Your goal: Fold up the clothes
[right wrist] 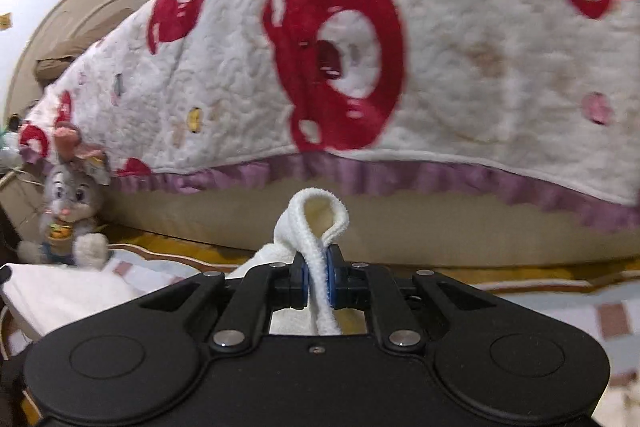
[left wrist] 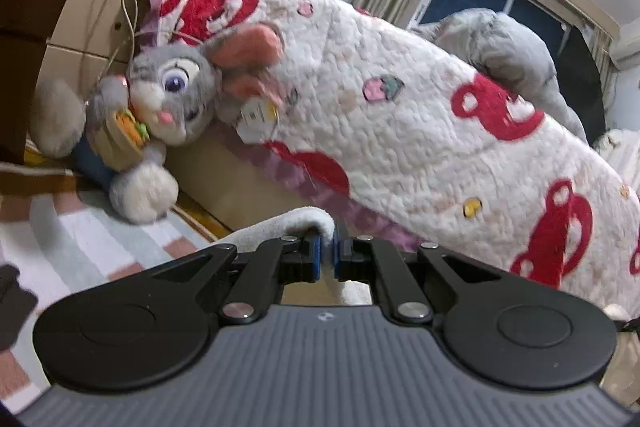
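Rabbit toy sits propped at the left end of the bed's side, its feet on the striped mat spread over the floor; it plays no part in the fold.

Left gripper: fingers drawn nearly together, pinching a rolled edge of the white fleece garment. The cloth arches out of the jaws and trails off to that gripper's left and downward. How much hangs below cannot be told, since the gripper body hides it.

Behind both tools, the bed carries a white quilt with red bear shapes and a purple frill along its hanging edge. A grey duvet is bunched on top, towards the window.

Right gripper: fingers pressed onto a ribbed hem of the same white garment, which loops up above the pads and drops back through them. More white cloth lies low at the left edge of this view, over the mat.

Judgement: each hand holds one edge point, so the garment appears to span sideways between the two tools, its long axis running left to right in front of the bed. Neither hand is the nearer; both are already on it. Whether this grip is spreading the piece out or carrying one edge over onto another cannot be settled from these views.
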Motion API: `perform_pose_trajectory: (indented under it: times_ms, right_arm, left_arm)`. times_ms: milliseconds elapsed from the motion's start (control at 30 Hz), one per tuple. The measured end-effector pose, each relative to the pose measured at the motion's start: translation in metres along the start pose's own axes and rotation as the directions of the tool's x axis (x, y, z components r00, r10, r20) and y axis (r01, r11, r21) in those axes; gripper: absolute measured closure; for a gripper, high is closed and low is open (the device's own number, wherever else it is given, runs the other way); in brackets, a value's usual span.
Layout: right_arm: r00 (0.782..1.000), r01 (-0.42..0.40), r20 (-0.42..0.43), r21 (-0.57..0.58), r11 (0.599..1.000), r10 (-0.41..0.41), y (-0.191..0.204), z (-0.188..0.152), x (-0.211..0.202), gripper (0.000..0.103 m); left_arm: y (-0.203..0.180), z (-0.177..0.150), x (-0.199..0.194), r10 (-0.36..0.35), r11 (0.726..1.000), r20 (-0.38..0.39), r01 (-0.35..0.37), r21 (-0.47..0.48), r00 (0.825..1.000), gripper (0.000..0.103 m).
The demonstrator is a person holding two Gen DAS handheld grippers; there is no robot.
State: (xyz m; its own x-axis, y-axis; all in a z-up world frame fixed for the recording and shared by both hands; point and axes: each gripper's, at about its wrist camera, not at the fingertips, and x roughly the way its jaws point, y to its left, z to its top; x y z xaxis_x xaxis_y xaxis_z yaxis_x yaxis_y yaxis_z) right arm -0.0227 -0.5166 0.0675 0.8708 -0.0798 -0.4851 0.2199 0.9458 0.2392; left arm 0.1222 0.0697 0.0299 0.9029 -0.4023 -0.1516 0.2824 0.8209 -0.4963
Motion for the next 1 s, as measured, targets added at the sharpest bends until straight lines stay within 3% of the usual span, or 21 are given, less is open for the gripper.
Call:
perform_pose_trajectory:
  times_ms: [67, 100, 167, 200, 267, 300, 333, 400, 467, 533, 633, 767, 833, 933, 1000]
  right_arm:
    - [1.0, -0.013, 0.0, -0.016, 1.0, 0.013, 0.005, 0.014, 0.031, 0.086]
    - [1.0, -0.006, -0.001, -0.024, 1.0, 0.006, 0.007, 0.022, 0.05, 0.084]
    - [0.999, 0.028, -0.028, -0.005, 1.0, -0.028, 0.005, 0.036, 0.086, 0.064]
    - [0.999, 0.04, -0.029, 0.027, 0.999, -0.039, 0.003, 0.037, 0.096, 0.06]
    - [0.998, 0.047, -0.042, 0.07, 0.996, -0.044, -0.001, 0.025, 0.103, 0.057]
    - [0.998, 0.043, -0.055, 0.076, 0.996, -0.039, -0.004, 0.011, 0.097, 0.055]
    - [0.997, 0.039, -0.068, 0.082, 0.996, -0.034, -0.006, -0.004, 0.092, 0.053]
    - [0.995, 0.032, -0.094, 0.094, 0.995, -0.023, -0.01, -0.033, 0.082, 0.053]
    - [0.993, 0.024, -0.119, 0.107, 0.994, -0.012, -0.015, -0.062, 0.072, 0.053]
    - [0.99, 0.018, -0.144, 0.119, 0.993, 0.0, -0.02, -0.091, 0.062, 0.053]
    - [0.982, 0.075, -0.178, 0.088, 0.993, -0.059, -0.037, -0.135, 0.032, 0.053]
    - [0.97, 0.178, -0.194, 0.176, 0.968, -0.143, -0.082, -0.182, -0.006, 0.053]
    - [0.952, 0.261, -0.227, 0.26, 0.93, -0.204, -0.109, -0.196, -0.021, 0.053]
    - [0.925, 0.367, -0.239, 0.355, 0.86, -0.296, -0.141, -0.19, -0.039, 0.053]
    - [0.929, 0.367, -0.218, 0.42, 0.83, -0.3, -0.156, -0.187, -0.052, 0.053]
  left_arm:
    - [0.009, 0.013, 0.011, 0.037, 0.999, 0.026, -0.037, -0.03, 0.999, 0.098]
    - [0.016, 0.012, 0.024, 0.091, 0.996, 0.023, -0.09, -0.015, 0.996, 0.098]
    - [0.029, 0.002, 0.056, 0.205, 0.977, -0.016, -0.204, 0.055, 0.979, 0.097]
    - [0.037, -0.01, 0.073, 0.254, 0.963, -0.058, -0.247, 0.103, 0.966, 0.096]
    - [0.049, -0.039, 0.1, 0.36, 0.926, -0.173, -0.328, 0.188, 0.917, 0.092]
    - [0.054, -0.057, 0.11, 0.41, 0.906, -0.244, -0.36, 0.223, 0.879, 0.092]
    - [0.056, -0.071, 0.112, 0.417, 0.903, -0.285, -0.359, 0.237, 0.863, 0.091]
    - [0.055, -0.095, 0.106, 0.392, 0.915, -0.338, -0.324, 0.24, 0.856, 0.085]
    - [0.043, -0.108, 0.096, 0.353, 0.925, -0.365, -0.264, 0.272, 0.862, 0.068]
    - [0.029, -0.118, 0.085, 0.312, 0.931, -0.387, -0.197, 0.308, 0.868, 0.065]
    - [0.005, -0.123, 0.072, 0.206, 0.953, -0.452, -0.073, 0.295, 0.868, 0.061]
    - [-0.028, -0.14, 0.066, 0.079, 0.97, -0.569, 0.068, 0.232, 0.818, 0.056]
    - [-0.039, -0.155, 0.062, 0.017, 0.979, -0.612, 0.111, 0.17, 0.791, 0.055]
    - [-0.05, -0.179, 0.062, -0.046, 0.988, -0.665, 0.134, 0.082, 0.746, 0.052]
    - [-0.056, -0.193, 0.067, -0.038, 0.988, -0.687, 0.128, 0.081, 0.725, 0.052]
